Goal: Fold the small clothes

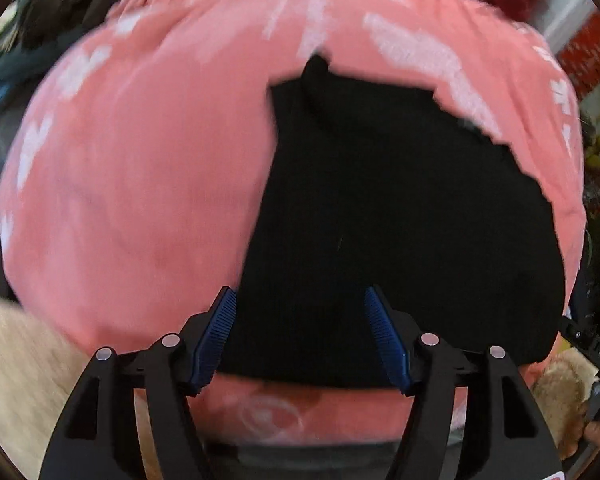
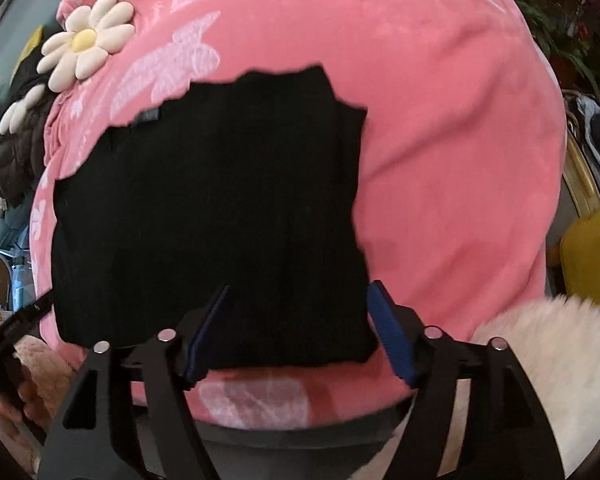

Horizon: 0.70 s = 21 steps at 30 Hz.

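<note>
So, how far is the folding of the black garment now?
The black garment already lies on the pink blanket as a compact, roughly rectangular shape, so some folds look done. Nothing is in hand: the left gripper and right gripper are both open above its near edge. Whether another fold is left, I cannot tell.

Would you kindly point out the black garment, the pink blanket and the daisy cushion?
black garment [image 2: 220,208]: right wrist view, middle of the cloth.
pink blanket [image 1: 140,184]: left wrist view, bare patch left of the garment.
daisy cushion [image 2: 85,40]: right wrist view, yellow centre.
</note>
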Motion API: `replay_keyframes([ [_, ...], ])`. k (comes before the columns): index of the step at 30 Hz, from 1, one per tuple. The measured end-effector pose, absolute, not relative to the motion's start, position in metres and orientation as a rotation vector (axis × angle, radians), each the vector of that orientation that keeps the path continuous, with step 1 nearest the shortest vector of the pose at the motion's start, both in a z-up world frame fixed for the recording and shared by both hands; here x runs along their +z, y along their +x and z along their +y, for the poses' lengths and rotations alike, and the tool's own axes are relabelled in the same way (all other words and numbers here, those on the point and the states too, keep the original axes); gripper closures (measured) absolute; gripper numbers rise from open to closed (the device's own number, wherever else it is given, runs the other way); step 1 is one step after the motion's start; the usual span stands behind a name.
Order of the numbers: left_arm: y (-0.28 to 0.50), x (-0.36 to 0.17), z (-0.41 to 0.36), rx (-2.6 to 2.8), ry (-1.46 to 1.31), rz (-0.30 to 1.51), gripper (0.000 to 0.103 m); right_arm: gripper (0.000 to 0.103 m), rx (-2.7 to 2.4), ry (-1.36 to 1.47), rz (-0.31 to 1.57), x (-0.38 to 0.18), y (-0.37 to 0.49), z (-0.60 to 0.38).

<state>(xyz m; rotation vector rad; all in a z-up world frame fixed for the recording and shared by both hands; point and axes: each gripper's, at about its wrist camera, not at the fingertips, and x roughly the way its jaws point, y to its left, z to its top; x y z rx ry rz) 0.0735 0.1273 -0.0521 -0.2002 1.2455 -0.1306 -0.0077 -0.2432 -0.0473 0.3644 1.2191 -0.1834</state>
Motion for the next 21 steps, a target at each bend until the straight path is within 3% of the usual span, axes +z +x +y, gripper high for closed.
replay_keyframes([
  [3,0.072,-0.069,0.126,-0.076,-0.211,1.305,0.039,0.018,-0.209,0.293,1.3,-0.067,-0.001,-0.234],
  [5,0.073,-0.075,0.121,-0.071,-0.171,1.318,0.039,0.018,-0.197,0.287,1.374,-0.083,0.006,-0.231],
  [6,0.072,-0.074,0.12,-0.071,-0.16,1.316,0.039,0.04,-0.178,0.301,1.384,-0.087,0.008,-0.23],
  [7,0.072,-0.074,0.119,-0.073,-0.149,1.315,0.039,0.051,-0.181,0.307,1.382,-0.087,0.008,-0.231],
  [9,0.071,-0.074,0.118,-0.072,-0.142,1.313,0.039,0.06,-0.215,0.309,1.358,-0.079,0.004,-0.235],
  [13,0.066,-0.076,0.12,-0.064,-0.136,1.318,0.039,0.055,-0.299,0.353,1.379,-0.081,-0.007,-0.25],
  [16,0.066,-0.075,0.118,-0.058,-0.129,1.313,0.039,0.053,-0.287,0.413,1.295,-0.068,-0.011,-0.258],
  [19,0.063,-0.073,0.116,-0.057,-0.127,1.306,0.039,0.034,-0.265,0.418,1.219,-0.056,-0.014,-0.257],
  [21,0.062,-0.073,0.115,-0.055,-0.12,1.304,0.039,0.032,-0.258,0.399,1.188,-0.052,-0.015,-0.253],
])
